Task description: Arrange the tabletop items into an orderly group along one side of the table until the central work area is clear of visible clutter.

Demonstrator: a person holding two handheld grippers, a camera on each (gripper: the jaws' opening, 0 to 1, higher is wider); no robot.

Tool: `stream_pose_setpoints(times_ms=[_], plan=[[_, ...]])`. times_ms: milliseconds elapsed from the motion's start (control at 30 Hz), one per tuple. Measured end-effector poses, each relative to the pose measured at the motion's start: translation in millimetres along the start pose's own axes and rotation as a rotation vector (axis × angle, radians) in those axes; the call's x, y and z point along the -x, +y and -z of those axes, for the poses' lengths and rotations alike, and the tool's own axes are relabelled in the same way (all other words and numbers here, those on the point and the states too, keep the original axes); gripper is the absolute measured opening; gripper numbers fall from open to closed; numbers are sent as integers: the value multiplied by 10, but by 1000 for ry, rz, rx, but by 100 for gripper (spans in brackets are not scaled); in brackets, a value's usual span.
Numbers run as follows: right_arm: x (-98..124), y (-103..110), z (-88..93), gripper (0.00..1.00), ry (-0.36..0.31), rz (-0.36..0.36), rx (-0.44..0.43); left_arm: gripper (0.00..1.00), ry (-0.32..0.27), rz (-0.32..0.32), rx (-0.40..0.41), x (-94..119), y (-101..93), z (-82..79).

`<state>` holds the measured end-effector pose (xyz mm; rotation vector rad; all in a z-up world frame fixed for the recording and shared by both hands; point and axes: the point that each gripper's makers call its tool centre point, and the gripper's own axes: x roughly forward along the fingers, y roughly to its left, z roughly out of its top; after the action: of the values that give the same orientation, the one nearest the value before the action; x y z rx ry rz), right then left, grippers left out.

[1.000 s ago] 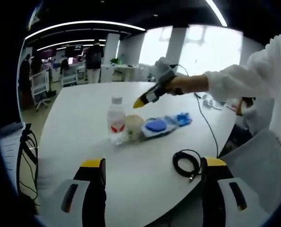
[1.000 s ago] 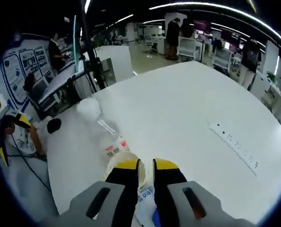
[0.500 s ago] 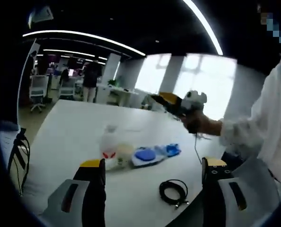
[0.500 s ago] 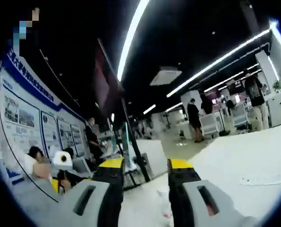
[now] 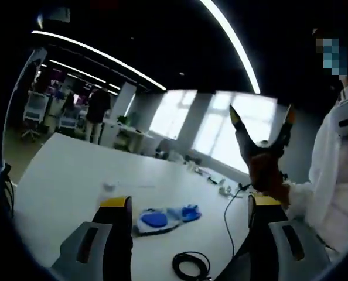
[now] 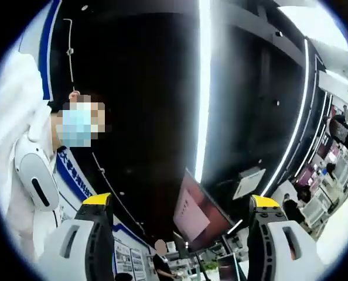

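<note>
We see the left gripper (image 5: 188,202) at the bottom of the left gripper view, jaws wide apart and empty above the white tabletop (image 5: 62,170). A blue pouch (image 5: 162,218) lies at lower centre, a coiled black cable (image 5: 191,266) beneath it. The right gripper (image 5: 261,123), right of centre, points upward, jaws spread.

1. Straight above my left tongs (image 5: 188,202), a long ceiling light strip (image 5: 232,41) runs away overhead.
2. Beyond their tips, bright windows (image 5: 221,132) line the far wall.
3. Far off to their left, a person (image 5: 95,108) stands near office chairs (image 5: 30,108).
4. Above my right tongs (image 6: 180,202), another light strip (image 6: 203,88) crosses the dark ceiling.
5. Just between and above their jaws hangs a reddish screen (image 6: 197,211).
</note>
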<state>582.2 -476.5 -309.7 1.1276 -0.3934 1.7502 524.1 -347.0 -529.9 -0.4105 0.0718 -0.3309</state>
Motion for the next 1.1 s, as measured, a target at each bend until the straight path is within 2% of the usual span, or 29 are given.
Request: stream_pose_setpoints(times_ms=[67,100,133,167,200,233,267,300,367,467,500,533,567,600,633,700,733,767,833,900,933,1000,1100], plan=[[-36,-22,32,89,38,9,24,77,0,5,8,-28,-9,26],[-20,-100,81,81,77,32,40,77,-1,6,16,-39,-15,37],[0,-152,123,62,107,49,49,77,-4,7,22,-49,-14,50],[83,-262,195,44,165,81,64,76,-11,4,31,-57,-8,55],[122,-293,204,28,175,86,73,76,-17,-2,50,-67,7,65],[183,-301,211,16,196,71,101,76,-21,-4,58,-73,15,71],[197,-324,201,9,194,84,88,75,-27,-15,69,-80,39,78],[282,-394,242,2,239,127,69,74,-27,-18,73,-86,47,86],[360,-459,267,0,262,170,12,73,-14,-21,75,-100,53,122],[547,-562,362,0,341,235,15,70,32,-20,61,-122,49,202],[600,-591,367,0,346,254,15,69,39,-20,58,-140,47,218],[676,-633,376,0,346,285,-28,69,44,-20,59,-150,48,230],[746,-660,418,0,371,314,-51,68,56,-20,61,-166,52,255],[851,-707,471,0,415,346,-36,68,63,-20,61,-176,55,270],[873,-703,457,0,406,340,-22,68,68,-20,57,-194,56,286],[1006,-748,482,0,422,397,-81,67,84,-22,54,-214,61,321],[1035,-753,478,0,425,399,-72,67,109,-29,49,-234,70,374],[1134,-794,510,0,460,439,-65,67,138,-33,41,-241,77,428],[1276,-812,566,0,522,461,-49,67,197,-37,20,-273,77,550],[1373,-824,584,0,540,485,-61,66,246,-45,19,-307,80,664],[1478,-838,618,0,572,508,-68,66,288,-55,26,-315,92,754],[1696,-882,692,0,654,553,-49,65,313,-63,23,-349,104,835],[1963,-911,772,0,709,617,-84,64,370,-76,54,-390,153,1013]])
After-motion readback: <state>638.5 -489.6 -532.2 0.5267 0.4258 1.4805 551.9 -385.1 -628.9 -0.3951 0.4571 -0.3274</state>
